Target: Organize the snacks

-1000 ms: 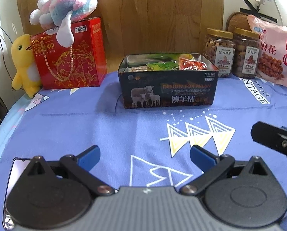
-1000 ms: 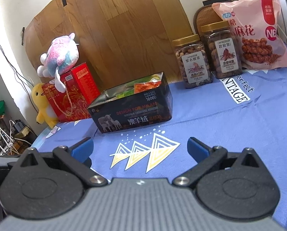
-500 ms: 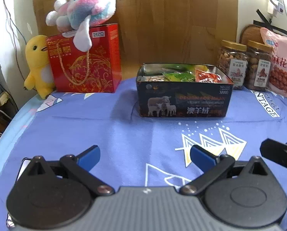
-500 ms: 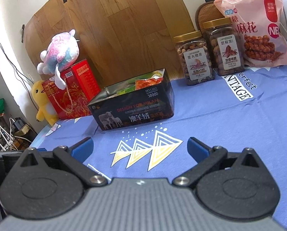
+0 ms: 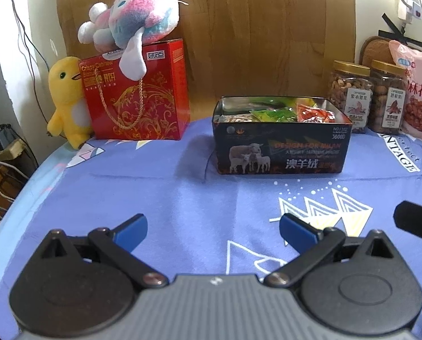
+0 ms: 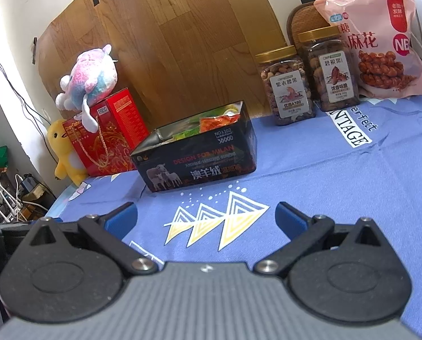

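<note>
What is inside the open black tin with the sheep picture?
The black rectangular tin holds snack packets: green ones and an orange-red one show above its rim. Whatever lies beneath them is hidden by the walls.

"DESIGN FOR MILAN" on the black tin (image 5: 281, 153) — "Crispy Cashew" (partly hidden) on the red box (image 5: 137, 96)

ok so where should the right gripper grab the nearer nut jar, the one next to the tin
Grip the nearer nut jar across its clear body, below the gold lid, coming in level from the front. It stands upright with its label forward. The second jar stands close on its right, so that finger has little room. The right gripper is open.
</note>
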`<state>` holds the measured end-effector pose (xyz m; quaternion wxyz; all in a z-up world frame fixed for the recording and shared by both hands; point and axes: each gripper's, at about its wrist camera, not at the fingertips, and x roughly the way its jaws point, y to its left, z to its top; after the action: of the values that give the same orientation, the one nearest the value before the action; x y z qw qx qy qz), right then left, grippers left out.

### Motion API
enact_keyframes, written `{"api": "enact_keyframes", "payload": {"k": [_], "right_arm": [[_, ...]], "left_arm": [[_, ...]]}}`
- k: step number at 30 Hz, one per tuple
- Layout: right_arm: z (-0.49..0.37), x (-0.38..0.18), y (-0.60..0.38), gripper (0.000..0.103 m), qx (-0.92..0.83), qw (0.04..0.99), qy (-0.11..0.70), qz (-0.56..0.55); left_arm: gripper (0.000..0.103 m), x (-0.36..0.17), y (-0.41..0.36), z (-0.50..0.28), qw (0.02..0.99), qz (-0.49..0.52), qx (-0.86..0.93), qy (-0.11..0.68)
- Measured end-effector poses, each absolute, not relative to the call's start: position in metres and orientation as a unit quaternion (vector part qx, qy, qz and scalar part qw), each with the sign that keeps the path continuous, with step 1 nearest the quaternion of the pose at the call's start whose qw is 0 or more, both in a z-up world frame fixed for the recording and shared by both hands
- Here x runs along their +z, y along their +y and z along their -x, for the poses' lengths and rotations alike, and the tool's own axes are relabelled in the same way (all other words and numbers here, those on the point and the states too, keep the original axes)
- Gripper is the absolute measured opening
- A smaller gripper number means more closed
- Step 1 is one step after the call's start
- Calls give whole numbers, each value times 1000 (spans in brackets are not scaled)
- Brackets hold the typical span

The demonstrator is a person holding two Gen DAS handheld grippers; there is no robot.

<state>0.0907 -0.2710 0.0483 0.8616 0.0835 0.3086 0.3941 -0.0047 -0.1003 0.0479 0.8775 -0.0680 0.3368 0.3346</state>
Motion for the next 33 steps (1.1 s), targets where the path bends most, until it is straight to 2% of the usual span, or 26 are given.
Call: {"api": "enact_keyframes", "payload": {"k": [6, 33], "right_arm": [[-90, 48, -271, 103, 396, 860, 310, -85], [-94, 47, -272, 103, 400, 858, 312, -83]], "left_arm": [[103, 45, -107, 1, 872, 43, 342, 346], [103, 38, -115, -3, 866, 88, 306, 385]]}}
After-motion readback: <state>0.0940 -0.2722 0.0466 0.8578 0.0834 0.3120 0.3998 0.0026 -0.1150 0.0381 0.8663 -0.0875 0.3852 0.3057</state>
